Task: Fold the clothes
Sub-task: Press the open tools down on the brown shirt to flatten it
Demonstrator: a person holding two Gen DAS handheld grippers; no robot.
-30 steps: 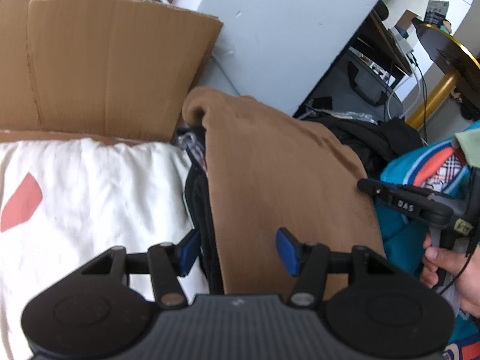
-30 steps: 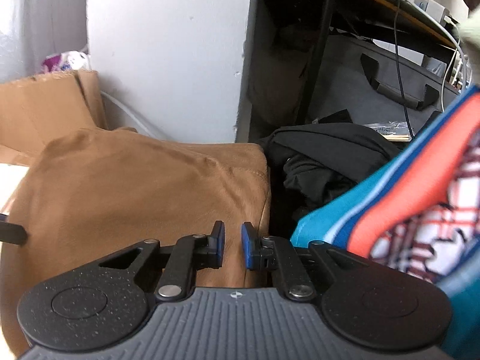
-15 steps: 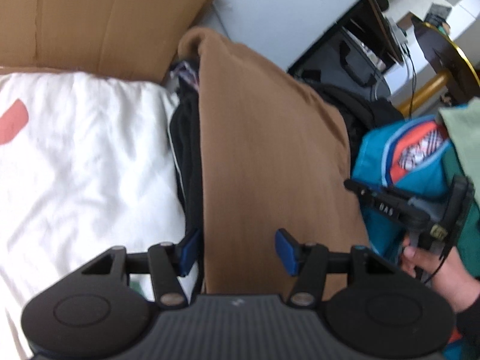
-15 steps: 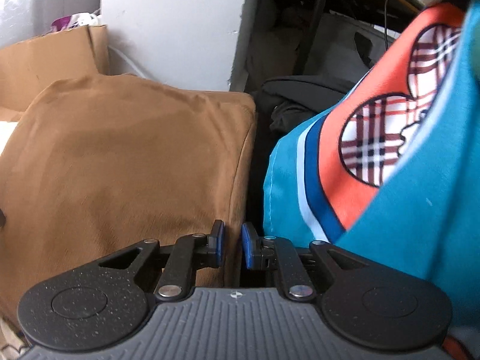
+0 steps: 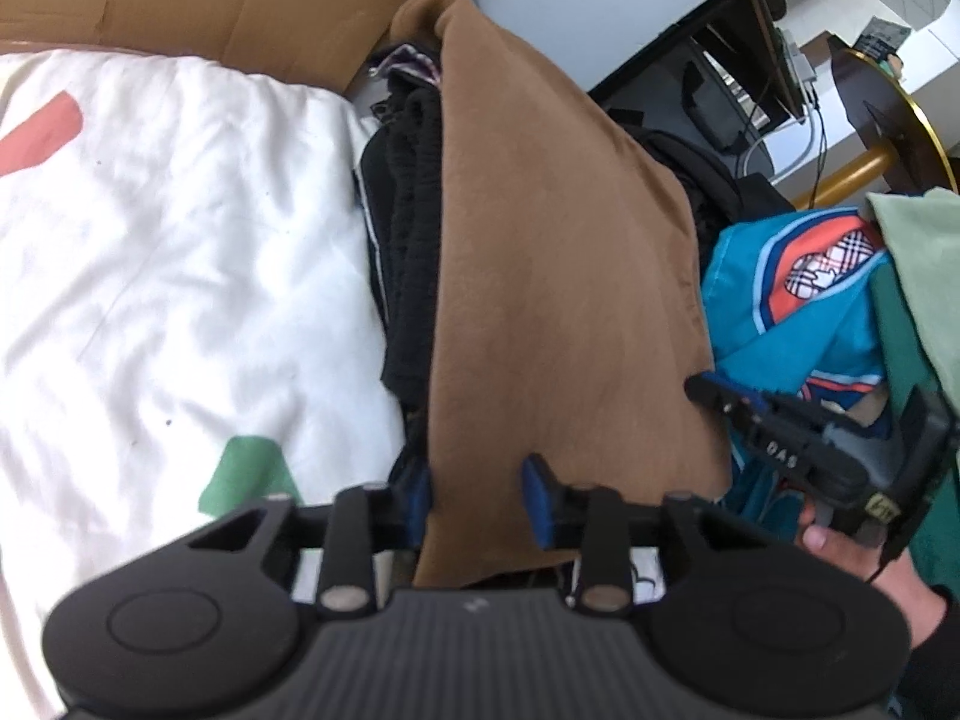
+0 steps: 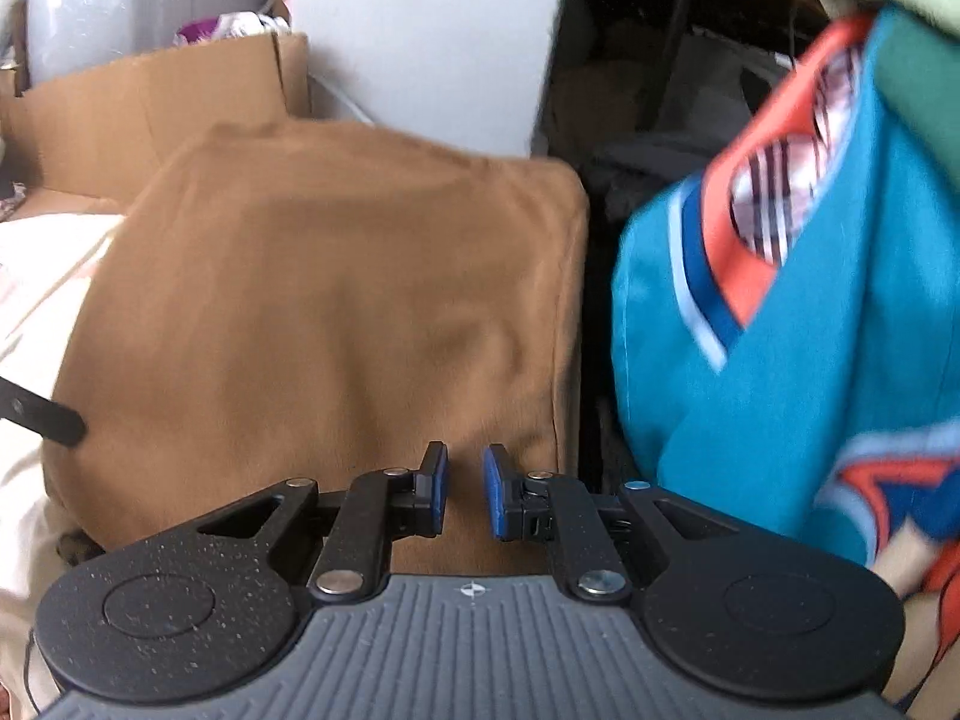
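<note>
A brown garment (image 5: 558, 276) lies draped over a pile of dark clothes (image 5: 402, 240); in the right wrist view the brown garment (image 6: 336, 312) fills the middle. My left gripper (image 5: 477, 495) is closing its jaws on the garment's near left edge, and the cloth fills the gap between the blue pads. My right gripper (image 6: 465, 489) is shut narrowly on the garment's near right edge. In the left wrist view the right gripper (image 5: 696, 387) touches that edge, with a hand (image 5: 852, 552) on its handle.
White bedding (image 5: 180, 270) with red and green patches spreads to the left. A teal and orange garment (image 5: 798, 300) and a pale green cloth (image 5: 924, 252) are heaped on the right. Cardboard (image 5: 240, 0) stands behind, with a white wall, a dark desk and cables beyond.
Both grippers have come down and nearer to me with the brown garment. The left jaws have narrowed onto its edge. The teal garment now looms larger on the right.
</note>
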